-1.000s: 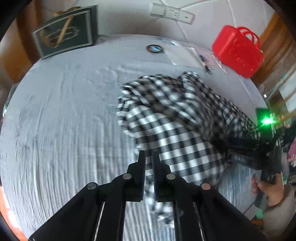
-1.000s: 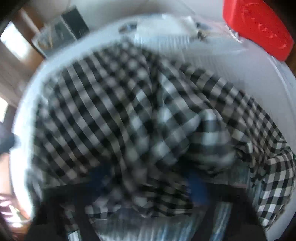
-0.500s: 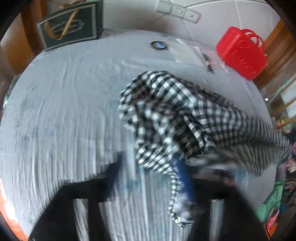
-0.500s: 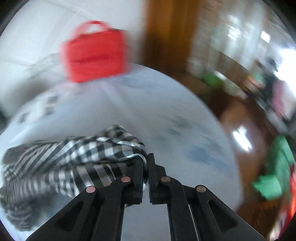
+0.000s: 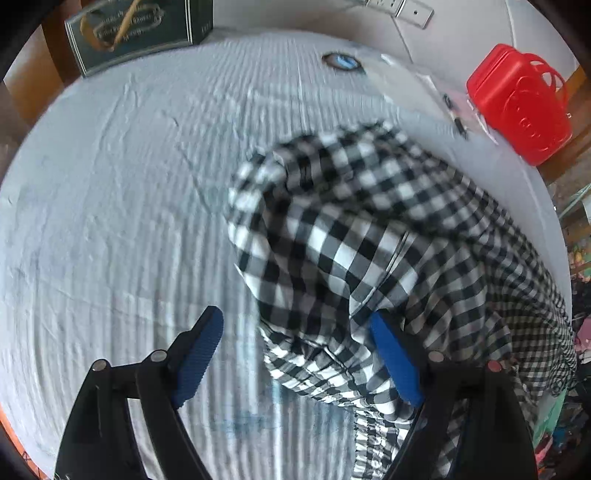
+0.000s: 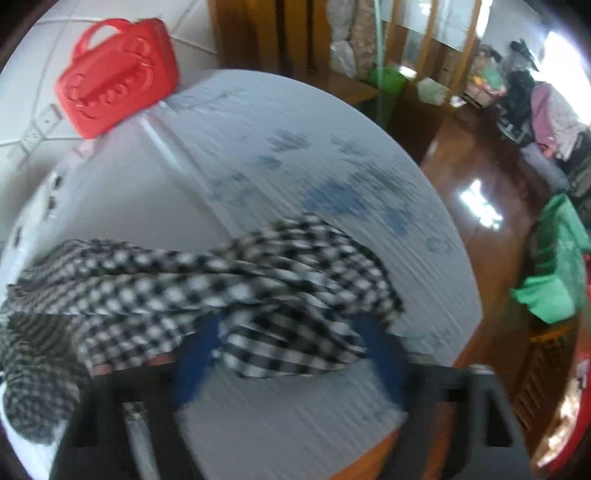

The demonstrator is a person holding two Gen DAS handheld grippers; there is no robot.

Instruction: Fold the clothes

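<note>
A black-and-white checked shirt (image 5: 369, 236) lies crumpled on the pale striped bed sheet (image 5: 110, 221), right of centre in the left wrist view. My left gripper (image 5: 295, 347) is open, its blue pads either side of the shirt's near edge, the right pad partly under cloth. In the right wrist view the shirt (image 6: 221, 280) stretches in a band across the sheet (image 6: 295, 155). My right gripper (image 6: 288, 350) is open, blurred, with the shirt's end lying between its blue pads.
A red plastic basket (image 5: 517, 103) sits at the bed's far right corner, also in the right wrist view (image 6: 114, 77). A dark gift bag (image 5: 136, 29) stands at the far left. Small items (image 5: 341, 61) lie near the wall. Wooden floor (image 6: 480, 177) and green bags (image 6: 554, 266) are beyond the bed edge.
Both grippers were shut on the shirt and have opened, letting it go. The shirt now lies lower and more spread on the sheet.
</note>
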